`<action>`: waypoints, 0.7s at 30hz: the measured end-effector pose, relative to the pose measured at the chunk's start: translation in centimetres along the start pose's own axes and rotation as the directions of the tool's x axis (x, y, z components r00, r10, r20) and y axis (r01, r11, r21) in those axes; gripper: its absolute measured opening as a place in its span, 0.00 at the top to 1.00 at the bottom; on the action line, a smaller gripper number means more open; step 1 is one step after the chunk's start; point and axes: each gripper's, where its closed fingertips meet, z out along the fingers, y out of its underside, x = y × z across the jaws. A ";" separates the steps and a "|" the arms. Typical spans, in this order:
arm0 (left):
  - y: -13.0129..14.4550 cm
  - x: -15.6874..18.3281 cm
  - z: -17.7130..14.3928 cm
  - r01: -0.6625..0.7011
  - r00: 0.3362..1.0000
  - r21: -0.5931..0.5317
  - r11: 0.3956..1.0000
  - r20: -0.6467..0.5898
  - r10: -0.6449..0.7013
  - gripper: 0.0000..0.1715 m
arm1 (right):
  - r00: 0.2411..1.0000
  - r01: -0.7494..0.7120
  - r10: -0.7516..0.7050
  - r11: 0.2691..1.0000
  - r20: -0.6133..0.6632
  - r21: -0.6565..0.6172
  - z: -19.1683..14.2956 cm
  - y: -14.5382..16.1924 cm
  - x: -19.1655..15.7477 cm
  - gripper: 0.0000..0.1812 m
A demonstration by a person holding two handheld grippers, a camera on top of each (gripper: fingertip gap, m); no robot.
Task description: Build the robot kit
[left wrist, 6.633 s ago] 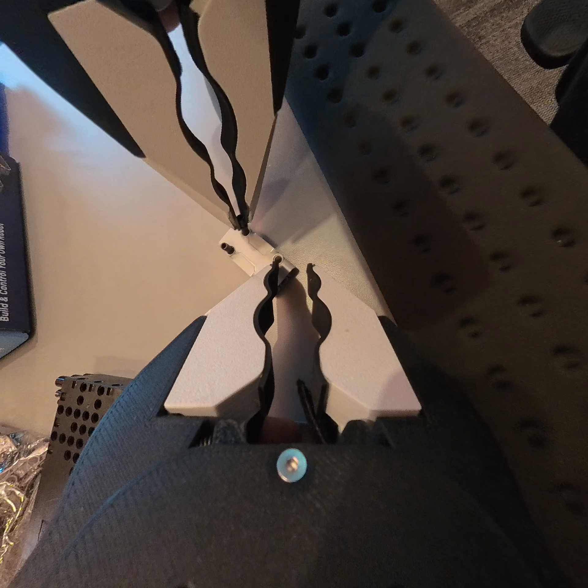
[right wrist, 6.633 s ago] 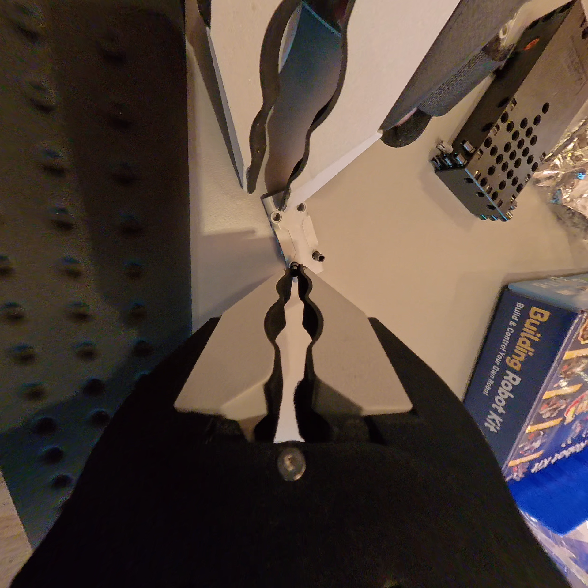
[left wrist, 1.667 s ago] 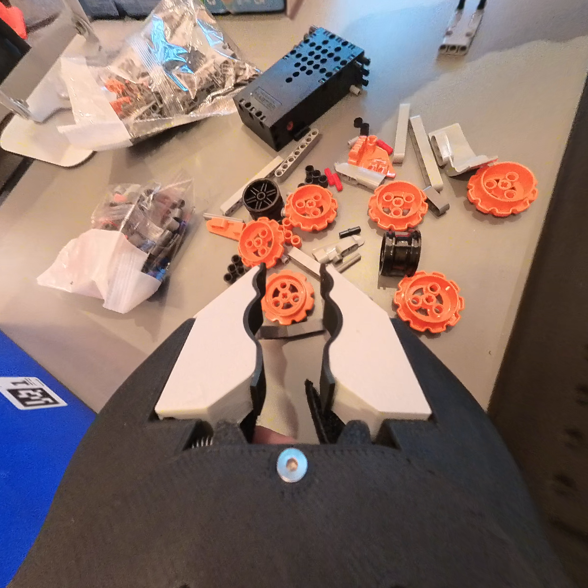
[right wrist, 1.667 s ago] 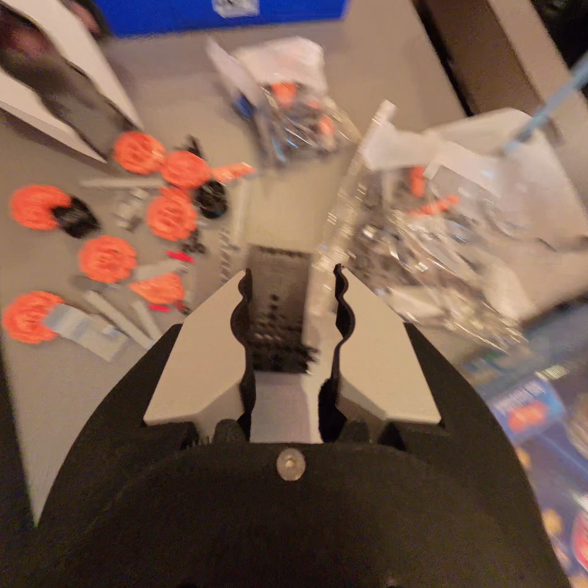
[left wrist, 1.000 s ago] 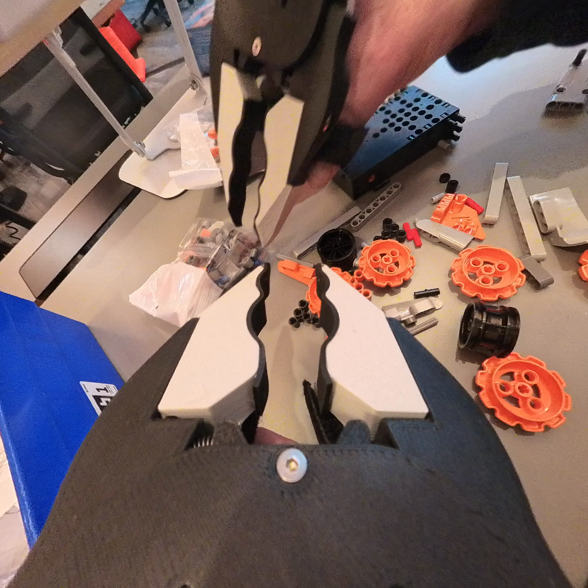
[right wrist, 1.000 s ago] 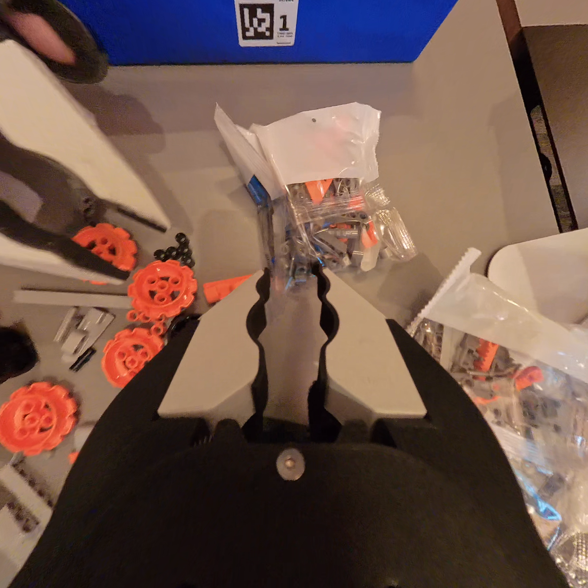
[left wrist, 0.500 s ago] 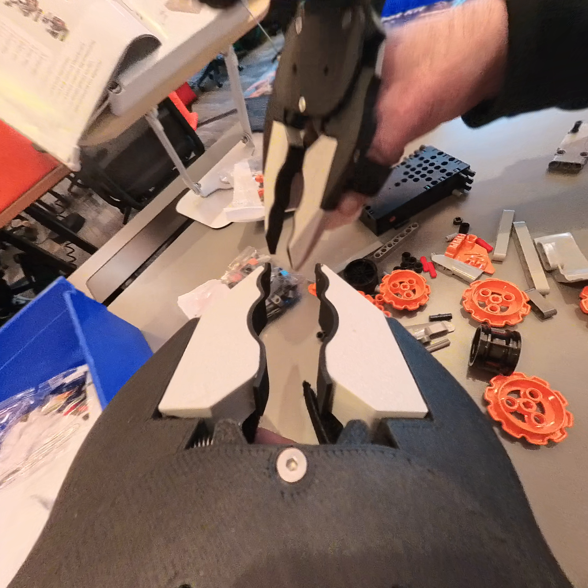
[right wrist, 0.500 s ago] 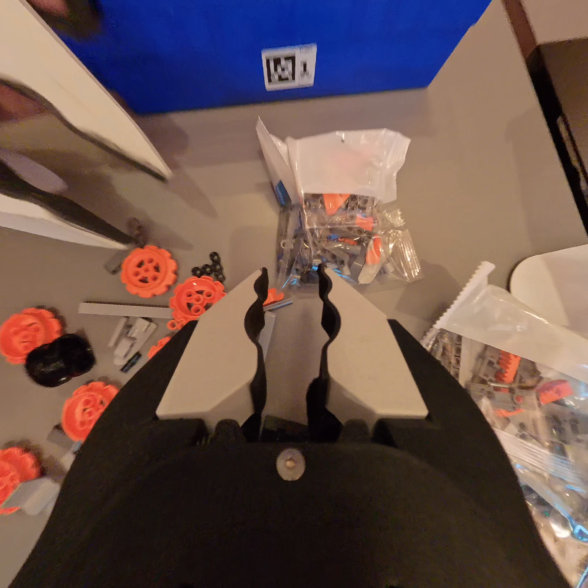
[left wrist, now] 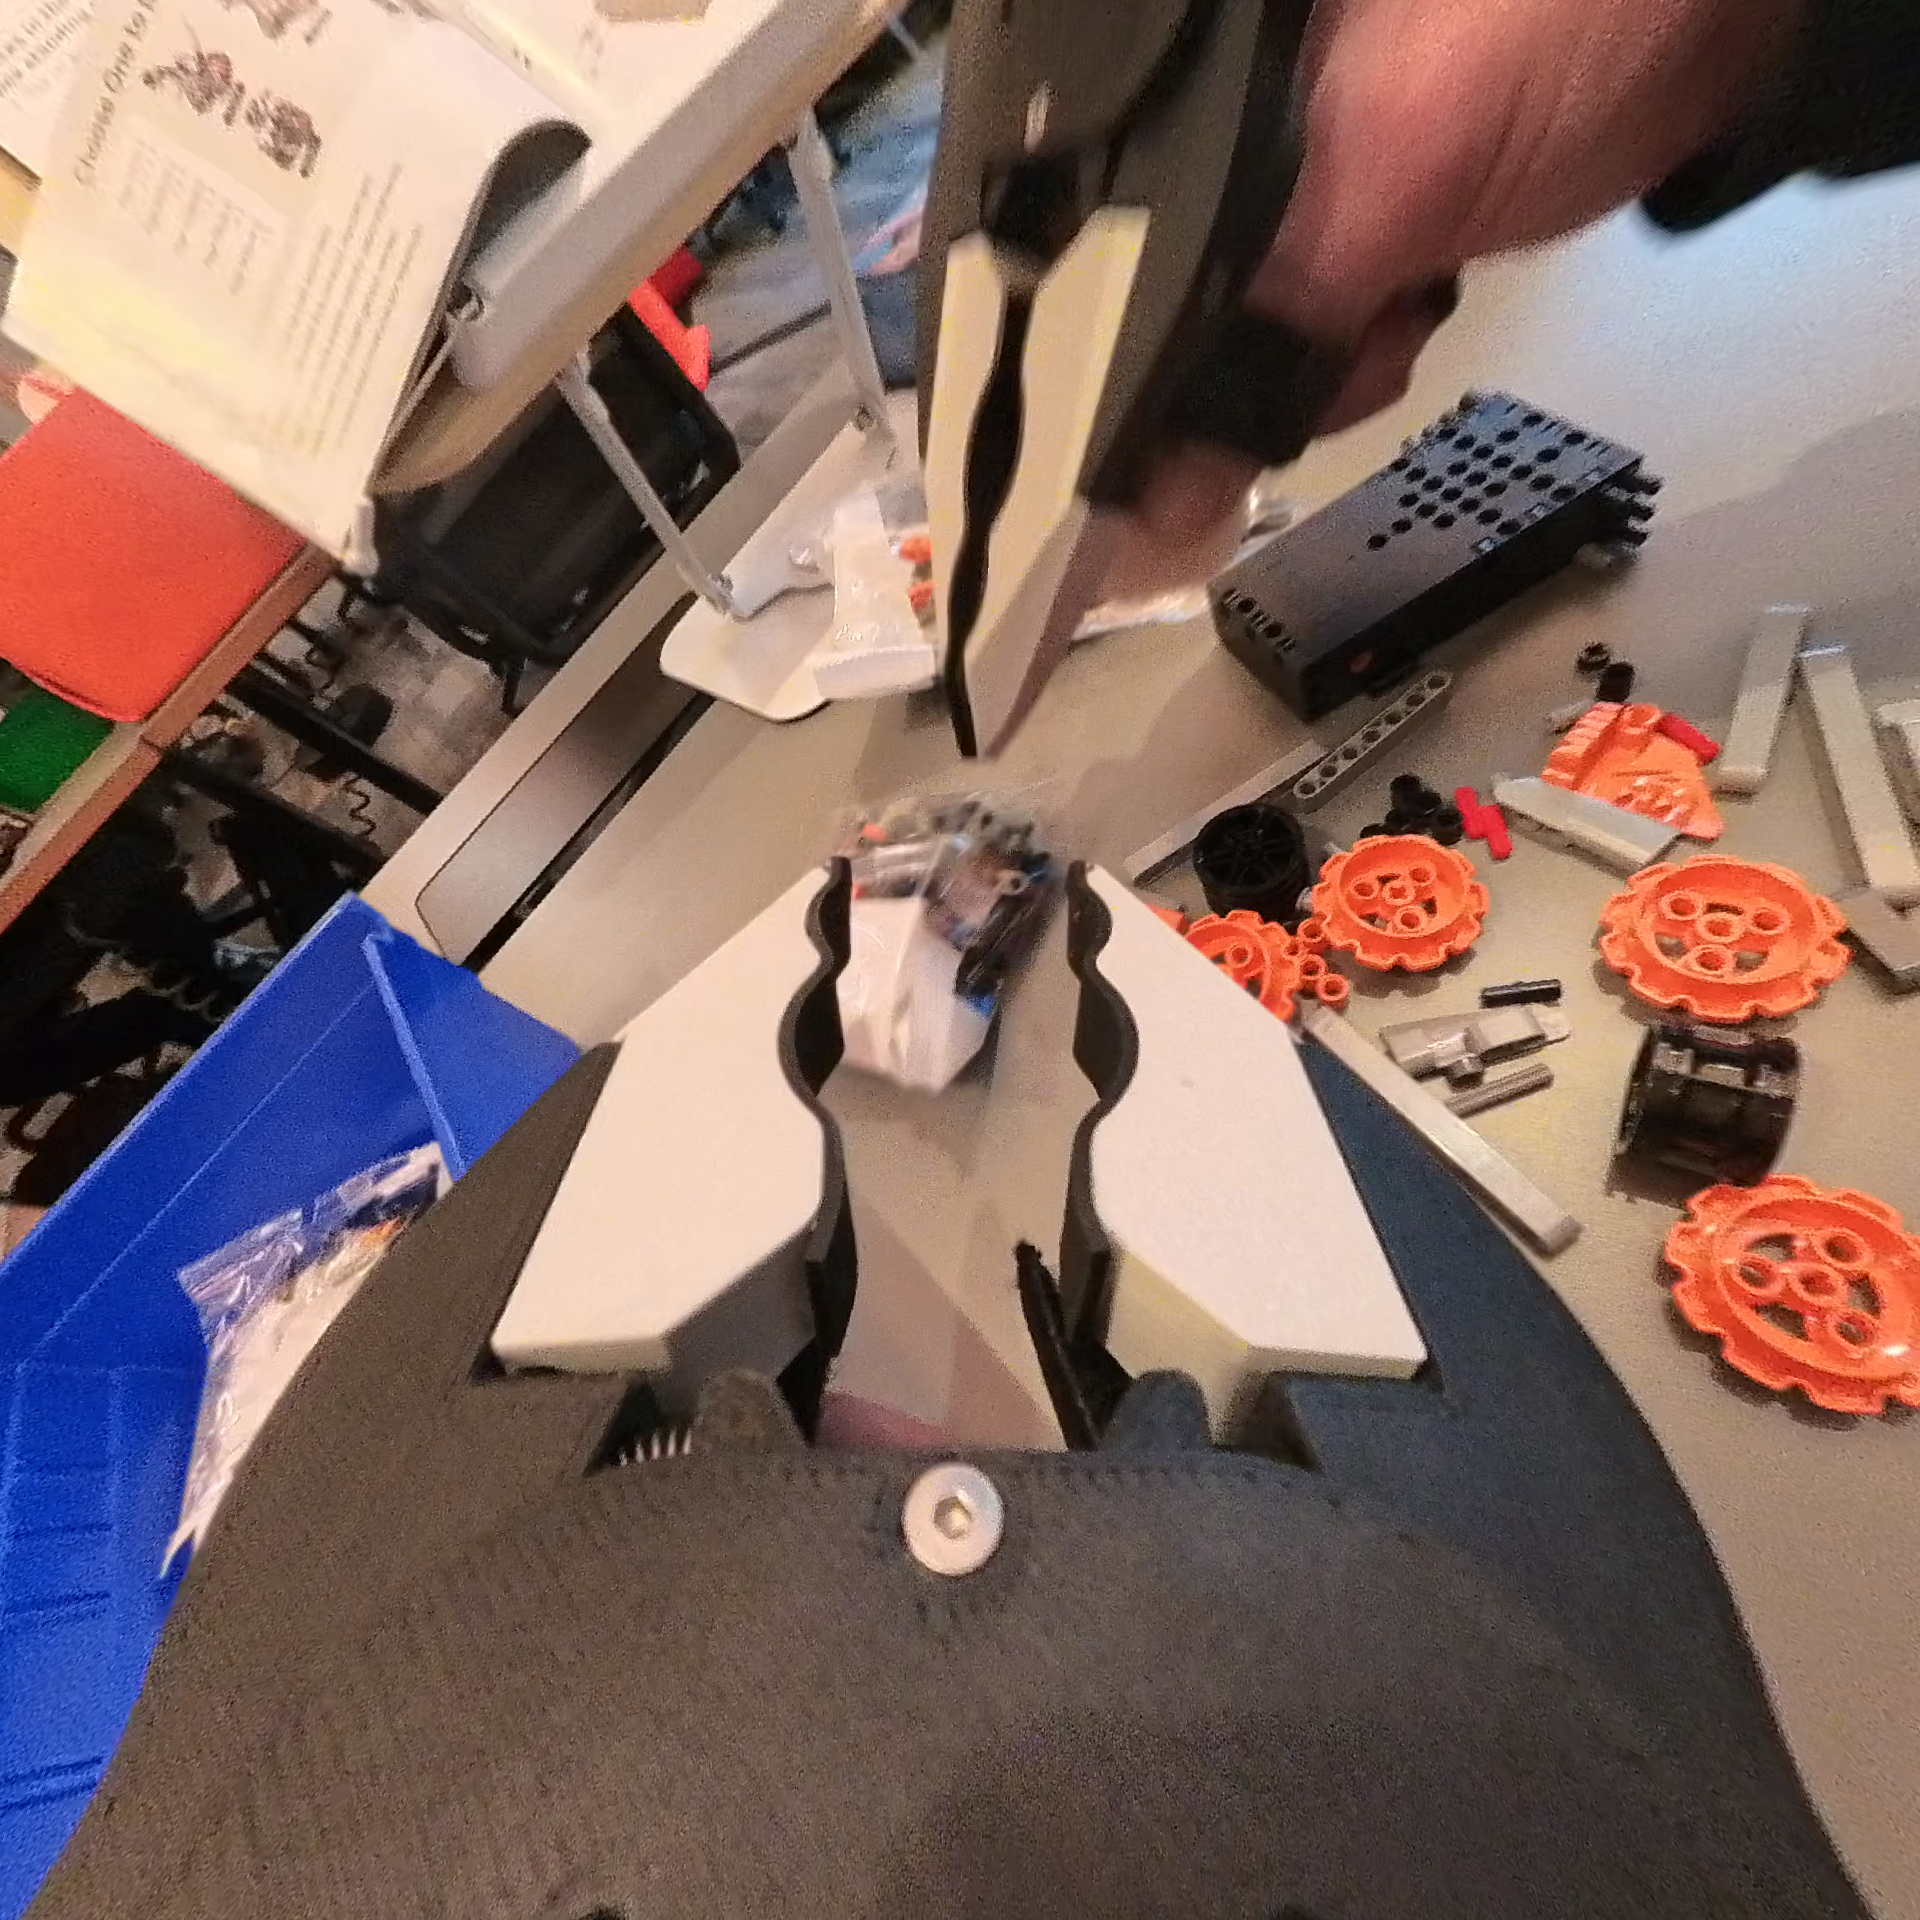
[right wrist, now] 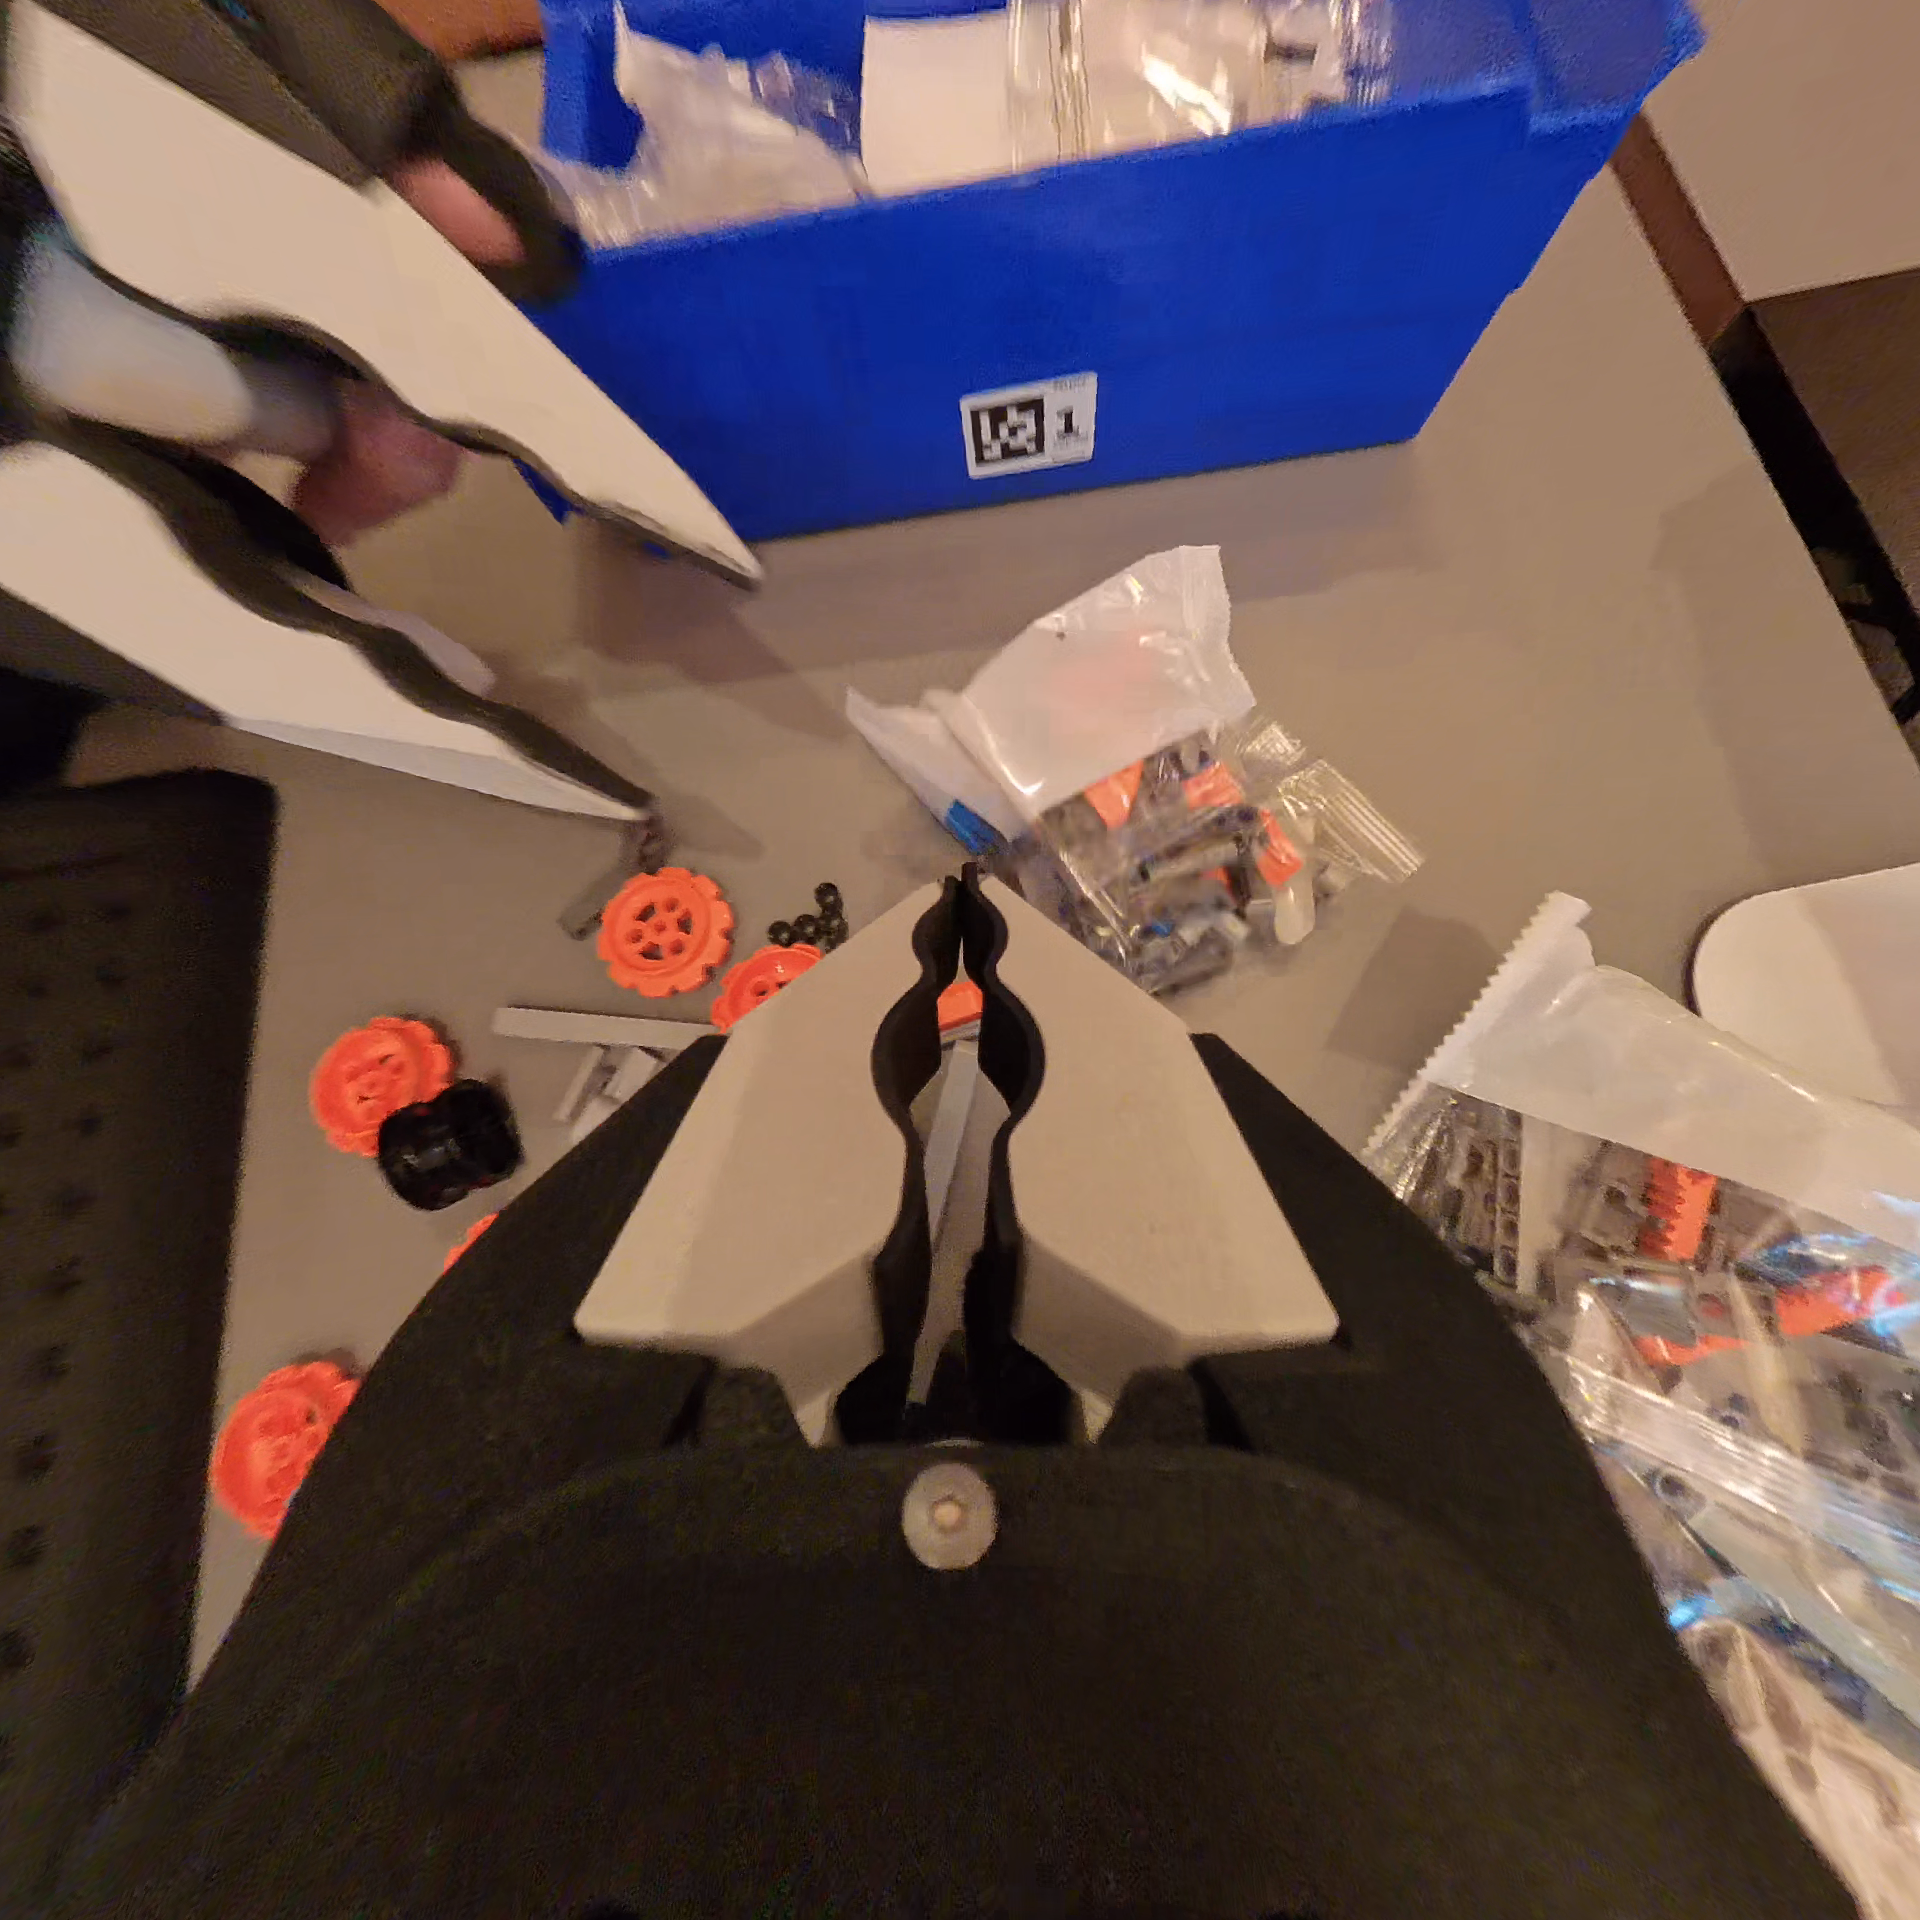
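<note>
My left gripper point(left wrist: 951, 894) is open and empty, hovering above a small clear bag of building parts point(left wrist: 945, 935) that shows between its fingertips. In the right wrist view the left gripper point(right wrist: 696, 686) shows at upper left, open, with the bag point(right wrist: 1143, 779) to its right on the grey table. My right gripper point(right wrist: 961, 883) is shut with its tips touching and nothing visible between them. It hangs tips down above the bag in the left wrist view point(left wrist: 971, 727), held by a hand point(left wrist: 1455, 156).
A blue bin point(right wrist: 1039, 312) with bags inside stands behind the small bag. Orange gears point(left wrist: 1725, 951), a black perforated box point(left wrist: 1455, 551), grey beams and black wheels lie on the table. A larger bag of parts point(right wrist: 1662, 1247) lies right. A booklet on a stand point(left wrist: 260, 208) is upper left. The left gripper's tips are roughly 6 centimeters from the right gripper's.
My right gripper has closed from open. Both grippers have drawn back and tilted up, so the blue bin shows more. The left gripper stays open over the small bag.
</note>
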 end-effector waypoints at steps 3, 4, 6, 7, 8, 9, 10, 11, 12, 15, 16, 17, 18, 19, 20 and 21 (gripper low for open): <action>1.0 0.7 0.9 -0.008 1.000 -0.083 0.997 -0.028 0.005 0.71 | 1.000 -0.012 0.012 1.000 0.017 0.021 -1.8 -0.6 -0.4 1.00; 1.3 0.8 1.1 -0.026 0.999 -0.102 0.994 -0.023 0.024 0.72 | 1.000 0.000 0.000 1.000 -0.005 0.003 -1.9 -0.4 -0.1 1.00; 2.4 0.4 1.6 -0.022 1.000 -0.186 0.982 0.018 0.026 0.76 | 1.000 0.023 -0.023 1.000 -0.008 -0.003 -1.6 -0.2 -0.4 1.00; 3.7 0.2 2.0 0.004 0.999 -0.262 0.965 0.035 0.005 0.75 | 0.999 0.037 -0.037 0.999 -0.020 -0.023 -1.3 0.0 -0.4 1.00; 4.9 0.0 2.5 0.010 0.999 -0.330 0.944 0.053 0.008 0.75 | 0.998 0.056 -0.058 0.997 -0.034 -0.048 -0.8 0.3 -0.5 1.00; 5.9 -0.5 2.8 0.005 0.995 -0.382 0.924 0.094 0.034 0.77 | 0.997 0.071 -0.073 0.996 -0.036 -0.063 -0.5 0.5 -0.8 1.00; 6.8 -0.9 3.1 0.008 0.990 -0.427 0.904 0.130 0.052 0.81 | 0.996 0.078 -0.081 0.995 -0.038 -0.063 -0.3 0.5 -1.1 1.00; 7.5 -1.0 3.4 0.006 0.989 -0.457 0.889 0.137 0.064 0.84 | 0.995 0.079 -0.082 0.995 -0.047 -0.058 -0.2 0.5 -1.2 1.00; 7.7 -1.2 3.7 0.003 0.985 -0.458 0.889 0.156 0.077 0.90 | 0.995 0.077 -0.080 0.995 -0.054 -0.055 -0.2 0.6 -1.2 1.00; 7.0 -1.7 3.8 -0.014 0.978 -0.425 0.905 0.184 0.102 1.00 | 0.996 0.073 -0.075 0.997 -0.053 -0.040 -0.4 0.9 -1.6 1.00; 6.9 -1.6 4.0 -0.025 0.977 -0.428 0.904 0.182 0.113 1.00 | 0.996 0.071 -0.073 0.997 -0.050 -0.035 -0.6 1.1 -1.8 1.00; 6.9 -1.4 4.1 -0.040 0.976 -0.429 0.902 0.178 0.128 1.00 | 0.996 0.071 -0.072 0.997 -0.046 -0.032 -0.7 1.2 -2.0 1.00; 6.8 -1.2 4.3 -0.058 0.974 -0.429 0.902 0.173 0.145 1.00 | 0.996 0.072 -0.074 0.997 -0.044 -0.028 -0.9 1.4 -2.1 1.00; 6.6 -0.9 4.5 -0.079 0.973 -0.423 0.903 0.166 0.162 1.00 | 0.996 0.075 -0.076 0.997 -0.051 -0.023 -1.1 1.4 -2.2 1.00; 6.1 -0.7 4.5 -0.094 0.972 -0.405 0.910 0.162 0.172 1.00 | 0.995 0.077 -0.077 0.997 -0.058 -0.016 -1.4 1.5 -2.2 1.00; 5.3 -0.6 4.4 -0.102 0.971 -0.377 0.921 0.165 0.175 1.00 | 0.995 0.078 -0.078 0.997 -0.061 -0.008 -1.8 1.5 -2.2 1.00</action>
